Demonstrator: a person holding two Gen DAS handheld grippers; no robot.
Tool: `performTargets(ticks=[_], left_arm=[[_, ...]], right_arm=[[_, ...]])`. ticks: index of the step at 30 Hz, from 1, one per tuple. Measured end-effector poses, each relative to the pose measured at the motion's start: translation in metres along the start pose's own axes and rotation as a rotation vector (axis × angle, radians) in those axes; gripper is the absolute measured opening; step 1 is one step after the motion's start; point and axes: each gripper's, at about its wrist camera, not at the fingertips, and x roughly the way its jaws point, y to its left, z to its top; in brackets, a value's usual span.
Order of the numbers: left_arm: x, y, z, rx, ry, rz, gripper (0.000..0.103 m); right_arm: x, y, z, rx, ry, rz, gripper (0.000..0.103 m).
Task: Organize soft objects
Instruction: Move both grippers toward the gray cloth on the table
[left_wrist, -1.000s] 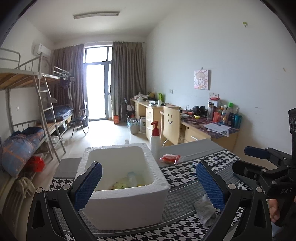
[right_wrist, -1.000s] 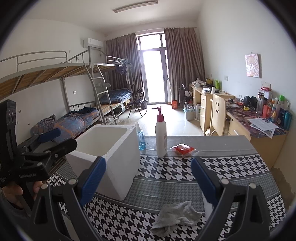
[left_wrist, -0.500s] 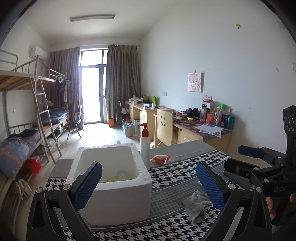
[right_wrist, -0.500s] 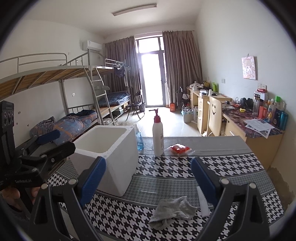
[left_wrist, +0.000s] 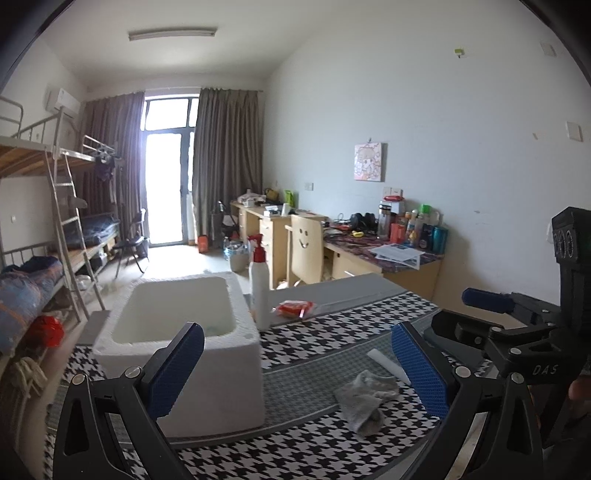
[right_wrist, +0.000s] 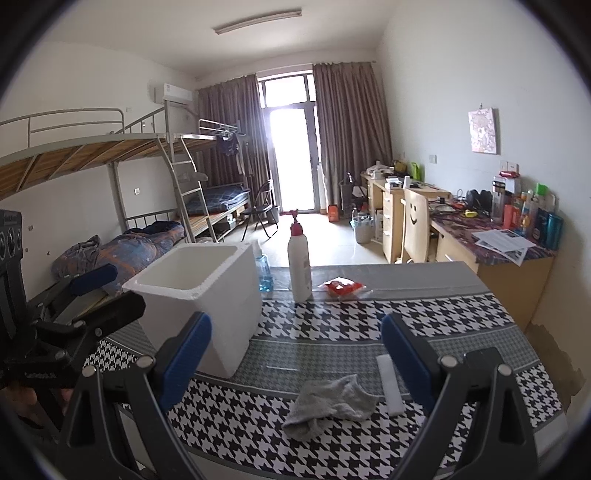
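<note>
A crumpled grey cloth (left_wrist: 364, 397) (right_wrist: 328, 404) lies on the houndstooth tablecloth near the front. A white foam box (left_wrist: 184, 347) (right_wrist: 199, 295) stands open-topped to its left. My left gripper (left_wrist: 295, 373) is open and empty, held above the table in front of the box. My right gripper (right_wrist: 295, 354) is open and empty, above and just behind the cloth. Each gripper shows at the edge of the other's view: the right one (left_wrist: 491, 321), the left one (right_wrist: 88, 291).
A white pump bottle (right_wrist: 299, 258), a small blue bottle (right_wrist: 263, 271) and a red packet (right_wrist: 341, 288) stand at the table's far side. A white foam strip (right_wrist: 389, 384) lies right of the cloth. Desks, a chair and bunk beds fill the room behind.
Both grippers have pulled back from the box and risen. The box's inside contents have dropped out of the left wrist view. Both stay open.
</note>
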Motion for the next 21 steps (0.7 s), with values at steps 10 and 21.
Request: performTargets(ticks=[10, 21], left_arm=[[0.007, -0.009, -0.008, -0.003, 0.011, -0.033, 0.102], [0.021, -0.022, -0.021, -0.001, 0.049, -0.081, 0.102]], right_arm=[[-0.004, -0.009, -0.011, 0.027, 0.003, -0.025, 0.095], [-0.006, -0.026, -0.025, 0.057, 0.015, -0.06, 0.095]])
